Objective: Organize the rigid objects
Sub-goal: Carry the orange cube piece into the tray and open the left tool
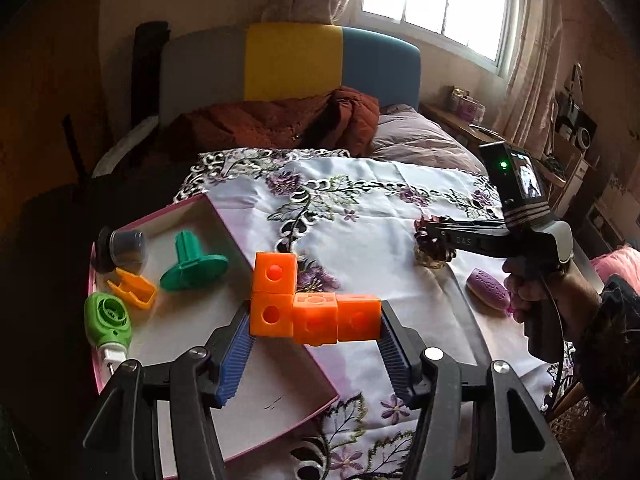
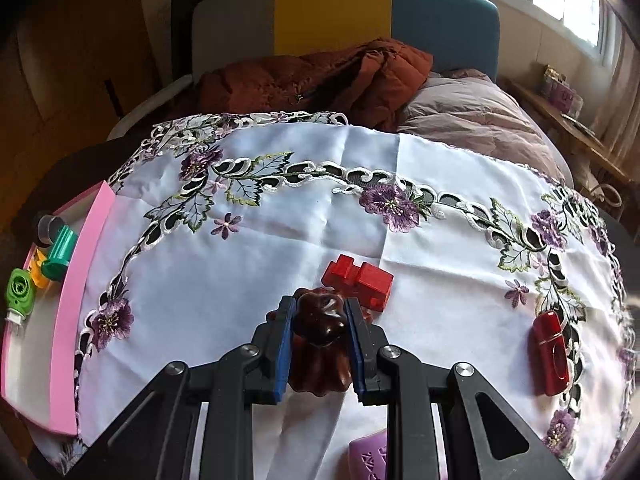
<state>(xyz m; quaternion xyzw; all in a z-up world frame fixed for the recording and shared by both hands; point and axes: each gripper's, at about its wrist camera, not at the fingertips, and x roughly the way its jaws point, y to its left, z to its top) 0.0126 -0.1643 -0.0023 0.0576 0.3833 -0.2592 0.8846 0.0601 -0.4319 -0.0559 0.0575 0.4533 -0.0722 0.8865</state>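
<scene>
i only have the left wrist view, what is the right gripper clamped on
Observer: The right gripper is shut on a dark brown glossy fluted piece, resting on the cloth.
Operator: anything hidden behind it
Observer: Yes, a red block lies just beyond its fingers.
Operator: anything else red out there
Observer: A red capsule-shaped case lies to the right on the tablecloth.

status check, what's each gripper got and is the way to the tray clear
Left gripper shut on orange blocks, over pink tray edge. Right gripper shut on dark brown mold. Nothing blocking the tray.
</scene>
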